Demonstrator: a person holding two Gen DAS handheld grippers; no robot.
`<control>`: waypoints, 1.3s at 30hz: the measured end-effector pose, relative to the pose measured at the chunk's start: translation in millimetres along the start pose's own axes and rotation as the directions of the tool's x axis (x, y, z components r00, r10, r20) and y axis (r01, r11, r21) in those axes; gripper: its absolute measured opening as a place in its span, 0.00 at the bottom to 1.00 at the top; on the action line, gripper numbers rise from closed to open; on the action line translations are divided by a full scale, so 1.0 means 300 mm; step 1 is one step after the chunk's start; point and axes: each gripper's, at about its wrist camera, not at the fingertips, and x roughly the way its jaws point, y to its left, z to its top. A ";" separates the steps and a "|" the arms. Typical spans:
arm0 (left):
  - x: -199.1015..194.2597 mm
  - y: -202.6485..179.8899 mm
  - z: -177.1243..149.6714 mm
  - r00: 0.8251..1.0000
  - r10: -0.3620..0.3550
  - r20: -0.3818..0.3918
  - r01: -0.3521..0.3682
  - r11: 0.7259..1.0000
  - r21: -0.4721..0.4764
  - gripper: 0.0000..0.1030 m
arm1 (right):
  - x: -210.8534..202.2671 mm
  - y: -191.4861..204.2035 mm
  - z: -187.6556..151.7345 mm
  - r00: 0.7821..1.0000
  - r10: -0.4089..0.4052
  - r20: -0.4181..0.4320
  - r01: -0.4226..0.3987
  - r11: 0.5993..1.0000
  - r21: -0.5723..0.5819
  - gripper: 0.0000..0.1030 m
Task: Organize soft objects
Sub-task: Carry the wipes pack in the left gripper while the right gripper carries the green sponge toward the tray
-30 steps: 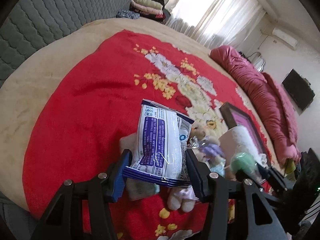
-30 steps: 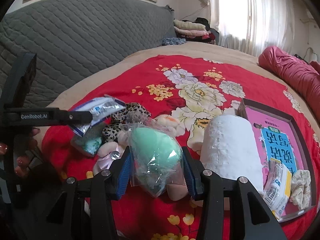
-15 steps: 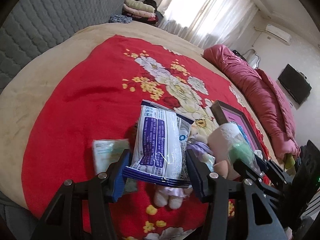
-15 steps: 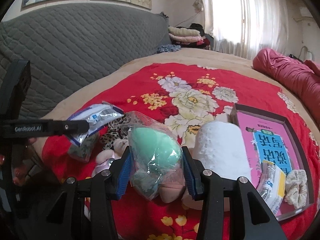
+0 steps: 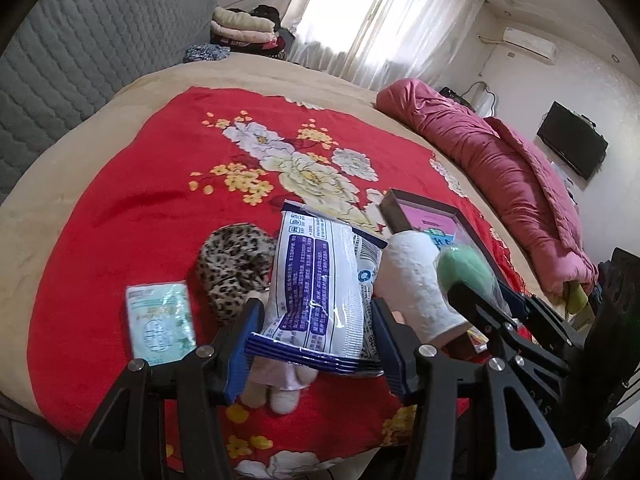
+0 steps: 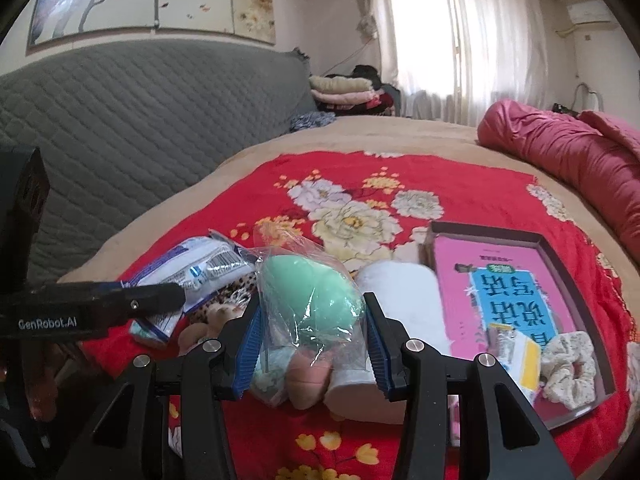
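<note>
Two claws held loads above bed: left claw point(image 5: 316, 334) clamped wipes packet point(image 5: 320, 296), right claw point(image 6: 312, 344) clamped bagged green sponge point(image 6: 310, 300), both near tray point(image 6: 560, 248). Best practice: steady grip, lower gently into tray.

Blanket point(image 5: 132, 208) spread over bed point(image 5: 72, 148), headboard point(image 5: 60, 64) along its left side. Tray point(image 6: 556, 256) on blanket toward its right edge; book point(image 6: 504, 284) in tray, small packet point(image 6: 520, 356) and scrunchie point(image 6: 568, 364) on book at tray's near end. Paper roll point(image 6: 400, 292) lying just left of tray. Pouch point(image 5: 236, 260) left of roll, sachet point(image 5: 160, 320) left of pouch, near blanket's near edge. Plush toy point(image 5: 276, 384) on blanket below wipes pack point(image 5: 320, 288), which sits between left gripper point(image 5: 316, 348) pads. Bagged sponge point(image 6: 308, 300) between right gripper point(image 6: 312, 348) pads. Rolled quilt point(image 5: 500, 168) along bed's right edge. Folded clothes point(image 6: 344, 90) stacked at far corner.
</note>
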 end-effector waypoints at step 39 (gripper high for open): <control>0.079 -0.598 0.034 0.996 -0.089 0.014 0.083 0.964 0.253 0.53 | -0.334 -0.484 -0.004 0.914 -0.381 0.140 0.336 0.903 0.267 0.47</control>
